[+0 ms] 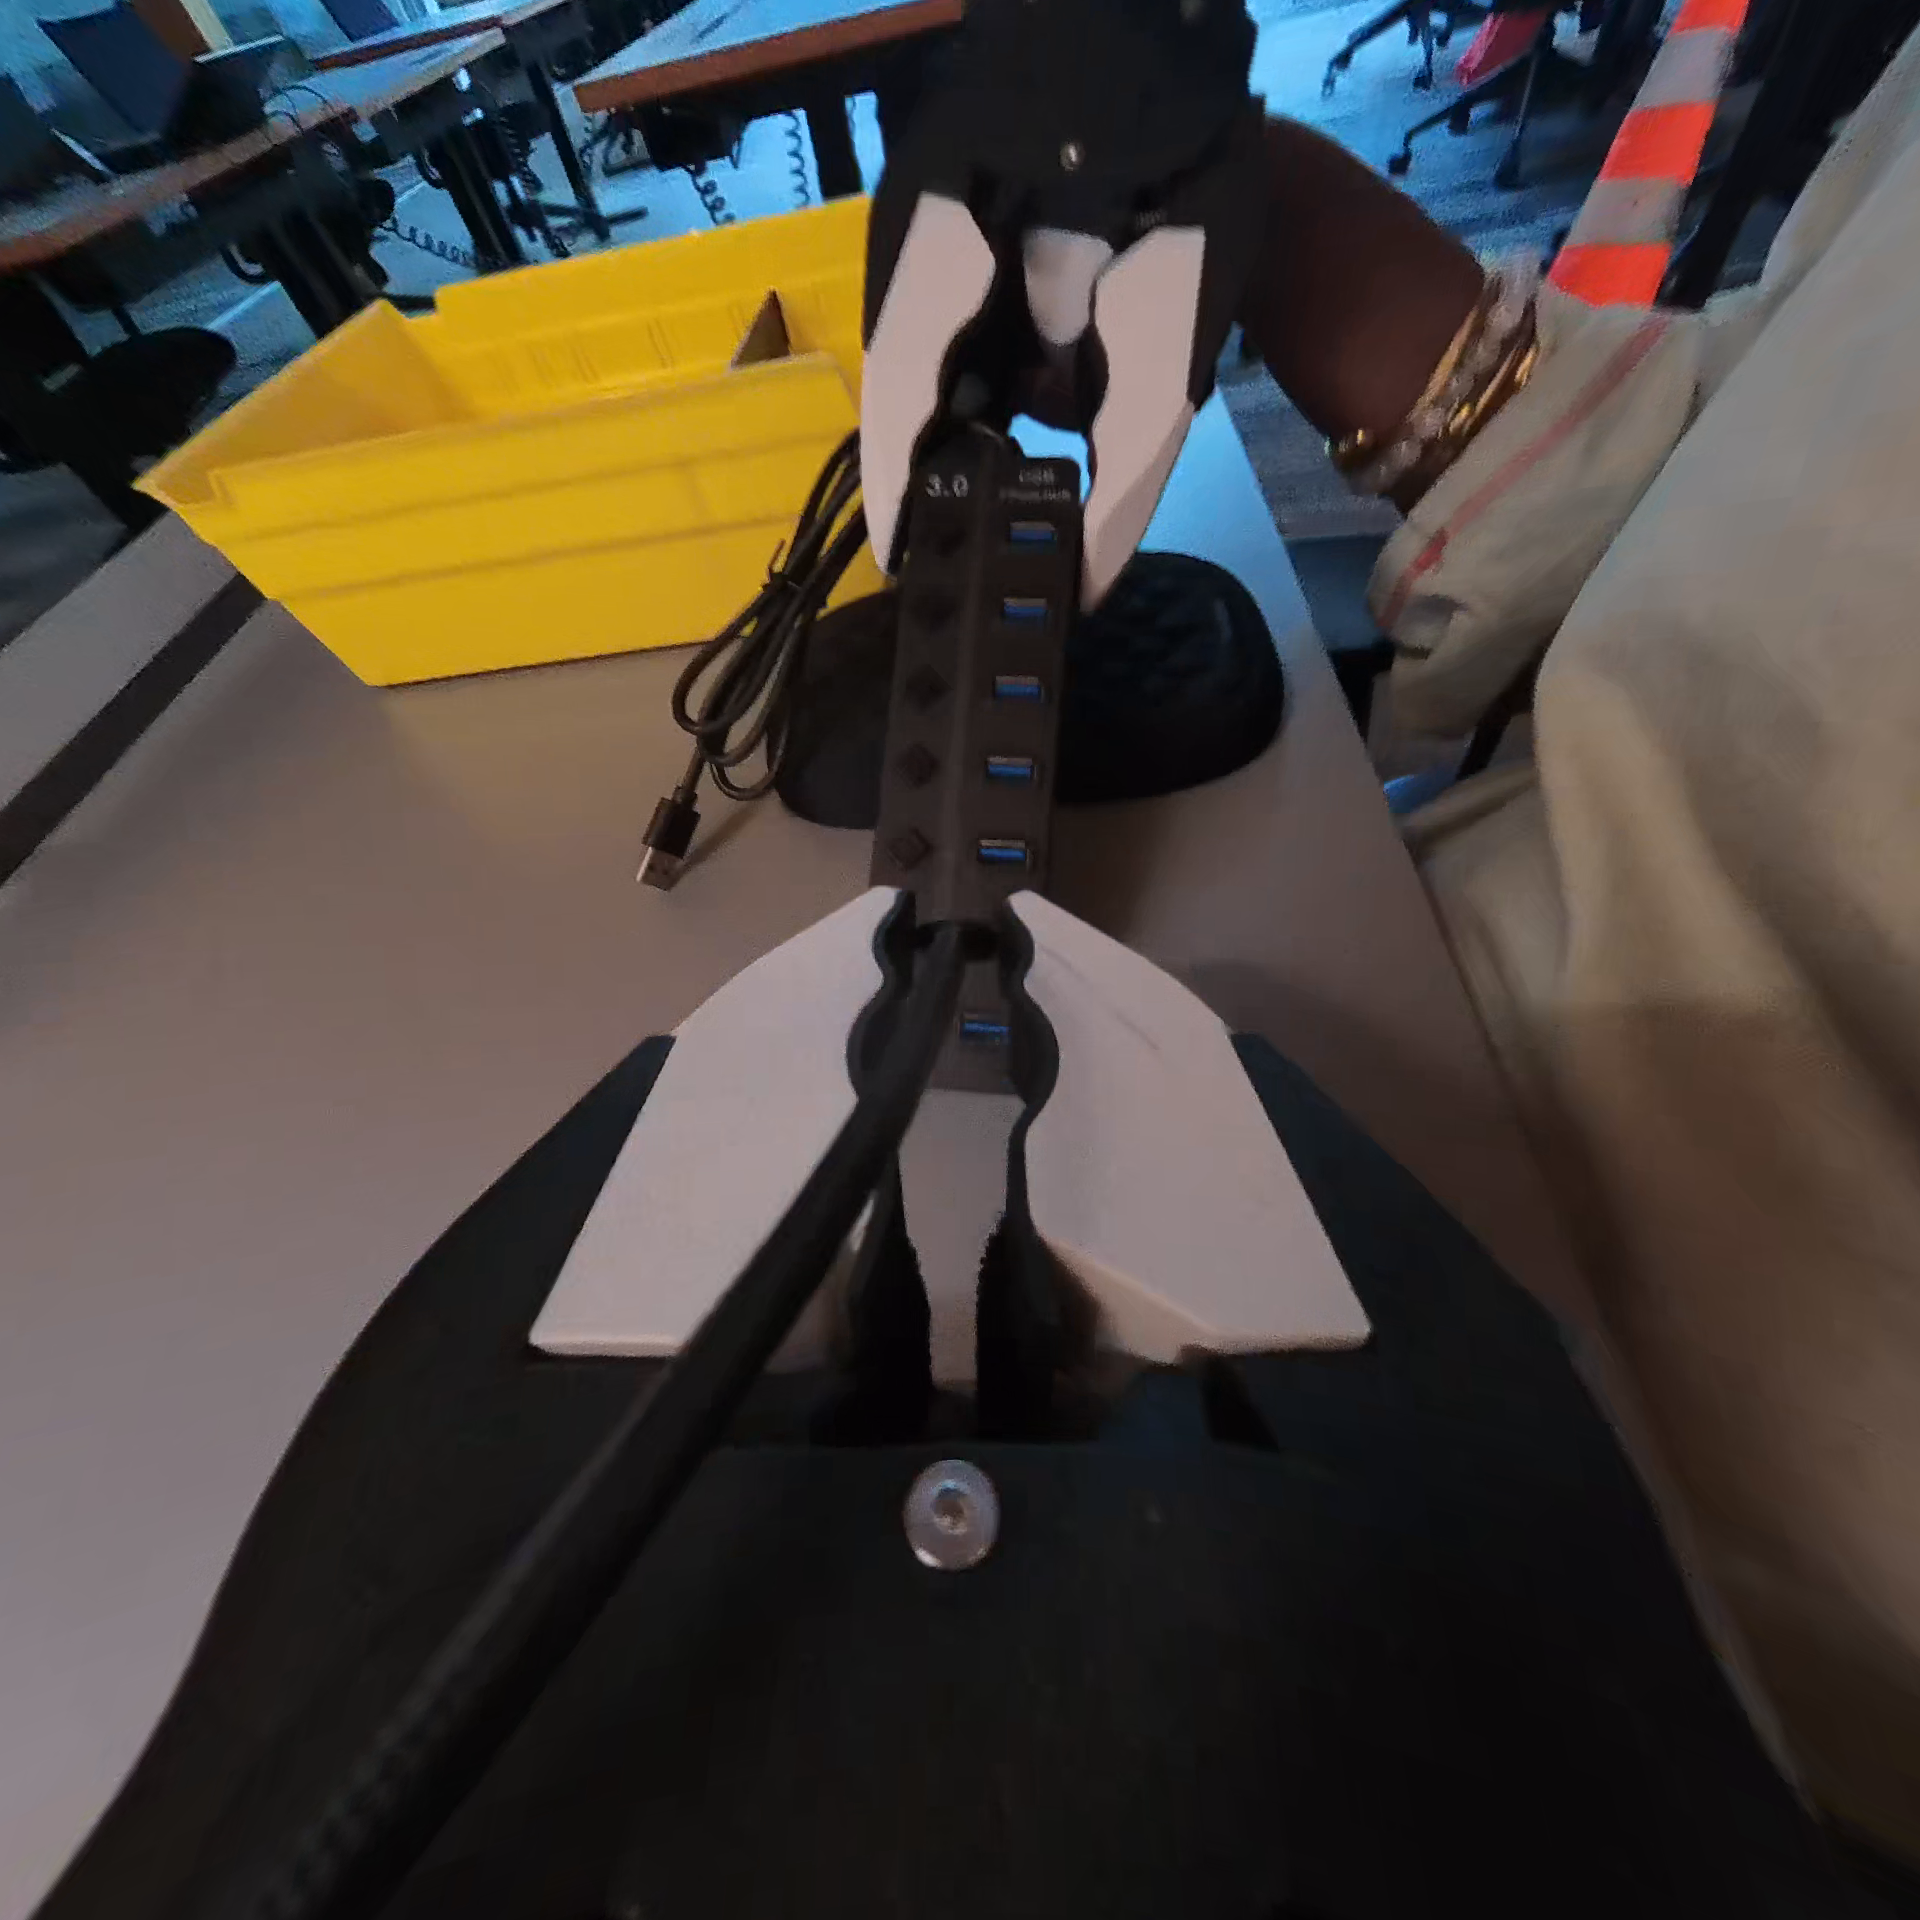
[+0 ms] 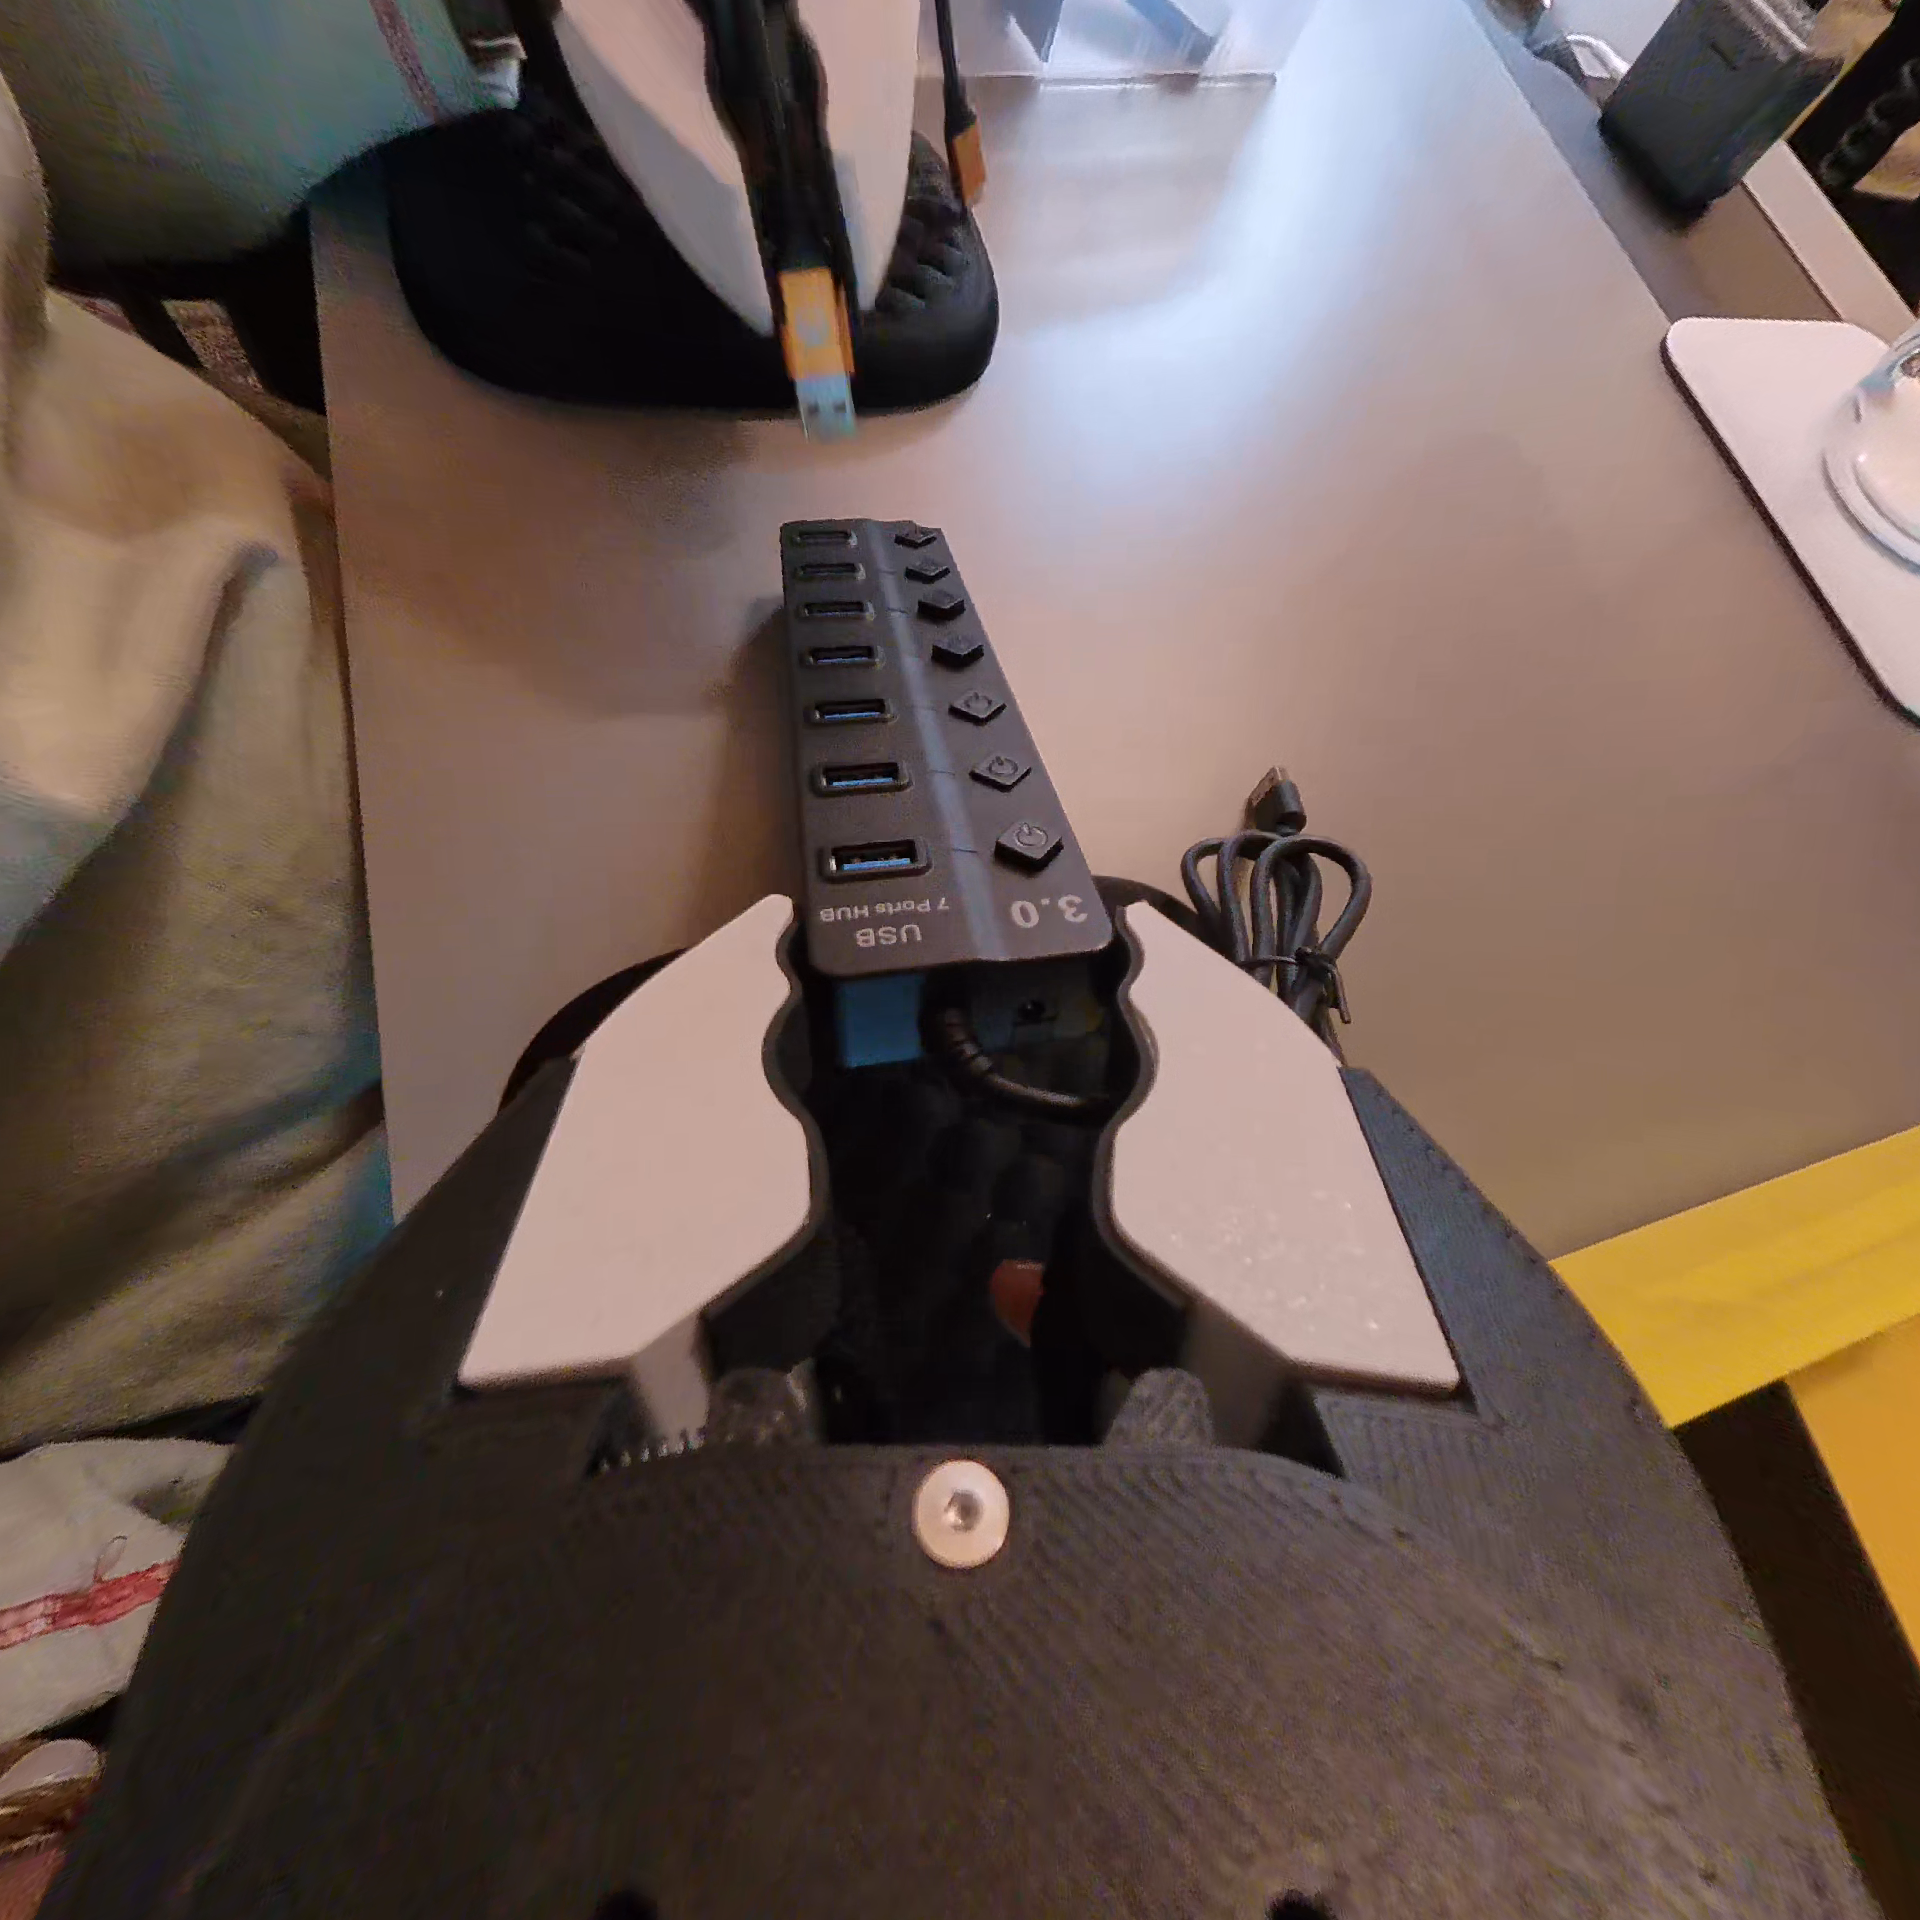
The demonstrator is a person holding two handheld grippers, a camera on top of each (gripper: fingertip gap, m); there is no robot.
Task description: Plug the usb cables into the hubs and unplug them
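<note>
A black USB hub (image 2: pixel 894 727) with a row of blue ports and a row of buttons is held just above the grey table (image 2: pixel 1351 520). My right gripper (image 2: pixel 956 925) is shut on its near end. It also shows in the left wrist view (image 1: pixel 992 566), gripping the hub (image 1: pixel 977 686) at the far end. My left gripper (image 1: pixel 956 914) is shut on a thick black USB cable (image 1: pixel 831 1164). In the right wrist view the left gripper (image 2: pixel 816 281) holds the cable's orange plug (image 2: pixel 818 332), blue tip pointing at the hub's far end, a short gap apart.
A yellow bin (image 1: pixel 499 488) stands at the back left. A bundled thin black cable (image 1: pixel 748 675) lies beside a black pad (image 1: pixel 1174 686). A person's arm with gold bracelets (image 1: pixel 1455 395) is at the right table edge. A white mat (image 2: pixel 1766 468) lies on the table. Across from one pair of fingers to the other is roughly 12 cm.
</note>
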